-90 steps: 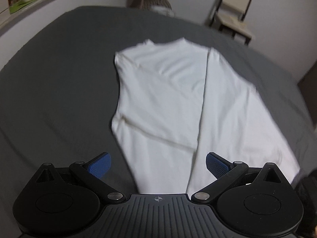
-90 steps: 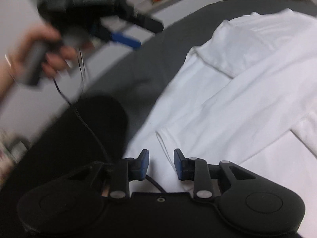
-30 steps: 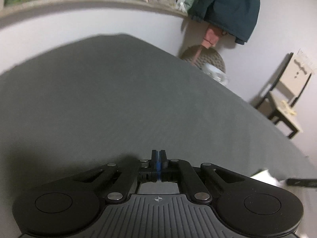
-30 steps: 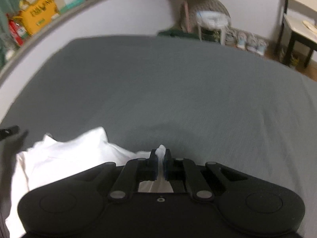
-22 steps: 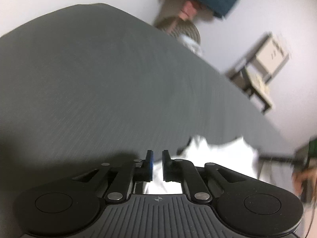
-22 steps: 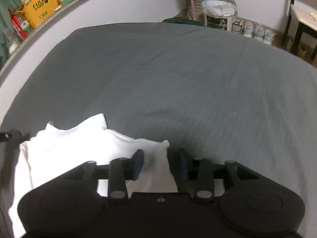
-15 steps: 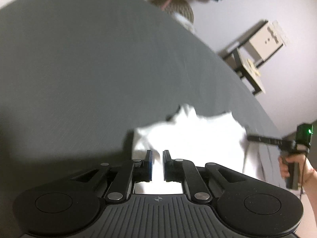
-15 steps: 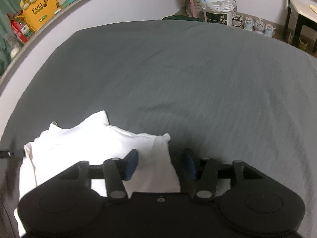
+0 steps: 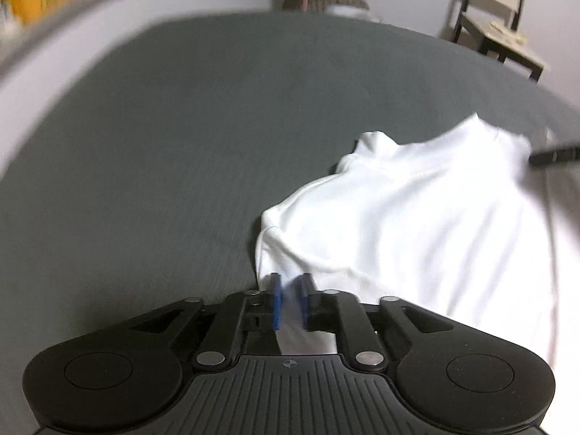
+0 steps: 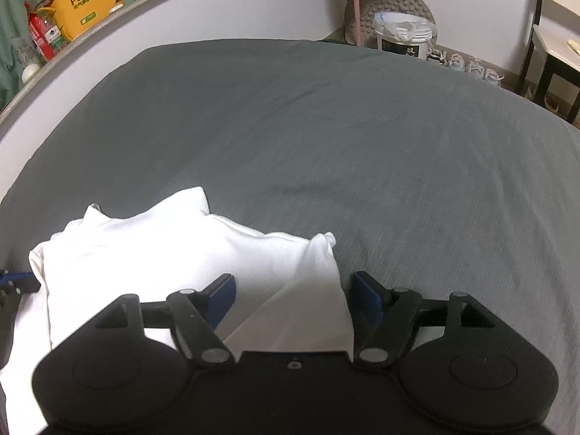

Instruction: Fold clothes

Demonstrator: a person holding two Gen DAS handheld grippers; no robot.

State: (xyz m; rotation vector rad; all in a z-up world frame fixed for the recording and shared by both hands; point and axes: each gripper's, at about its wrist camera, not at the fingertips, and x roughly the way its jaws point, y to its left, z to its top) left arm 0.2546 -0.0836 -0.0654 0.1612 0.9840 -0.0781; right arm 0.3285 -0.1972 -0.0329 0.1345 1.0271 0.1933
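Loosely, white shirt (image 10: 152, 253) under both tongs, left tongs (image 9: 289, 302) opening narrowly, right tongs (image 10: 295, 299) spreading wide.

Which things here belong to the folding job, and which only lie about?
For the job:
- white shirt
- grey bed

Lying about:
- yellow box
- white bucket
- shoes
- chair

surface: grey bed (image 10: 326, 137) | on it: folded white shirt (image 10: 152, 253), lying at its near edge
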